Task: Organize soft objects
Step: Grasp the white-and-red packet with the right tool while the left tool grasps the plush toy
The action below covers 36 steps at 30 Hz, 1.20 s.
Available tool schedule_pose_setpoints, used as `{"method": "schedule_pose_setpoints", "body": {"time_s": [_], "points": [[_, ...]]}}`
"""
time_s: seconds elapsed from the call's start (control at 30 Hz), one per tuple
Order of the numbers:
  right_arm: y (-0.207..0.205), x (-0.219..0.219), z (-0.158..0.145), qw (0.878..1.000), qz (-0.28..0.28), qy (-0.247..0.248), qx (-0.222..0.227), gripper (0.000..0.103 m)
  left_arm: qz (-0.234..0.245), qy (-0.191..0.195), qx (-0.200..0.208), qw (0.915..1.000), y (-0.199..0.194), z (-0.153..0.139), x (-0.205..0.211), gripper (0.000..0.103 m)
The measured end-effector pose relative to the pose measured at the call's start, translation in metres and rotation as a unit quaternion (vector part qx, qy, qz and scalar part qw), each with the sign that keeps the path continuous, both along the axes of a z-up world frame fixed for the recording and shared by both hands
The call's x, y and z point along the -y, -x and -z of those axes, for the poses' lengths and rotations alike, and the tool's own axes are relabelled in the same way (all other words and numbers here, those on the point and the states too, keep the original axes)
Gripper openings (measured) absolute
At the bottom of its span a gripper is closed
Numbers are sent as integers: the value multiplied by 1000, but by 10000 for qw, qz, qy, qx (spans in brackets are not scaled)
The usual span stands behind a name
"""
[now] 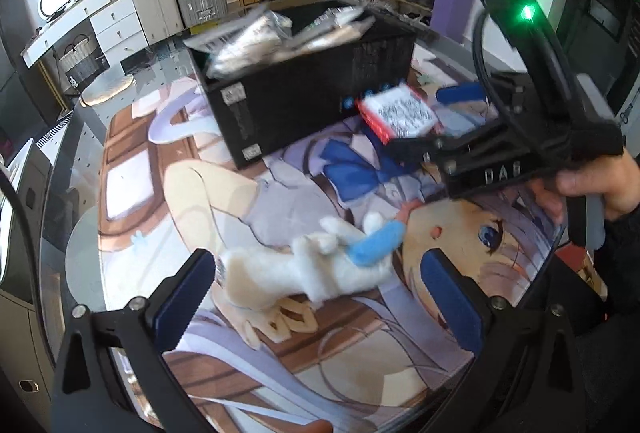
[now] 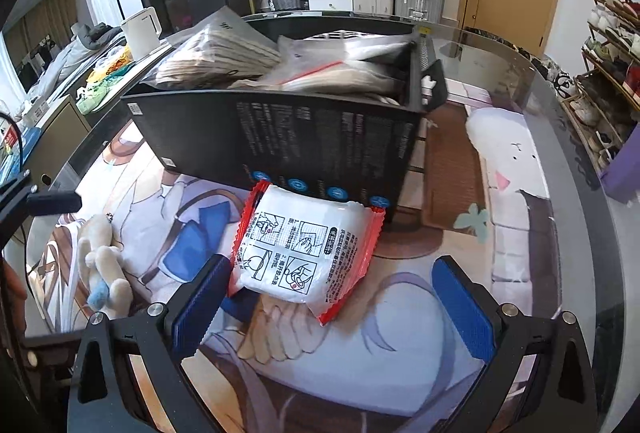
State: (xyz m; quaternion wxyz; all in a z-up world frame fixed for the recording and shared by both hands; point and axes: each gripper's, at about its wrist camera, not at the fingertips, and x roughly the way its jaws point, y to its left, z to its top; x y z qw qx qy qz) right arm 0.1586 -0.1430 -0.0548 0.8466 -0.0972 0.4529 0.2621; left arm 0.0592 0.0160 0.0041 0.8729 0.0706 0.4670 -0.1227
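— Leftmost on the tabletop (image 2: 516, 73): plush toy (image 1: 320, 265), lying on its side on the printed mat (image 2: 440, 313), right between the spread pads of the left tool (image 1: 320, 297). Released, nothing gripped.

— Handling?

— Probably very light, soft, squashy; no risk of breakage. Best taken across the white body, not the blue sleeve or a limb, which would likely flop and slip.

— Further right?

— Red-edged white packet (image 2: 308, 253), flat on the mat, one end touching the black box (image 2: 280, 137). Right tool (image 2: 332, 309) released too, pads wide, packet just ahead of them. Likely light, pillowy, slippery film; pinch the padded middle, not the crimped edge.

— Box?

— Already heaped with clear bagged soft goods (image 2: 256, 61).
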Motion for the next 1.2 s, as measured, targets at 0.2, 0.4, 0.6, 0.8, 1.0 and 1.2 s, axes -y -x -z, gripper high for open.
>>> {"method": "schedule_pose_setpoints", "body": {"time_s": [0.2,0.4,0.6,0.8,1.0,1.2], "points": [[0,4,0,10000,0,-28,25,102,-304,-172,-114,9993,-5,11,0,103],[9,-2,-3,9997,-215,-73,106,83,-542,-66,-296,9981,-13,21,-8,103],[14,-4,-6,9991,-353,-197,101,60,-645,50,-309,9974,-15,25,-12,103],[20,-4,-10,9985,-463,-258,125,57,-625,93,-134,9979,-16,28,-14,103],[25,-2,-19,9974,-589,-373,168,55,-777,98,-49,9969,-16,27,-12,103],[28,-2,-21,9969,-679,-357,178,55,-742,87,-65,9972,-17,26,-10,103]]}}
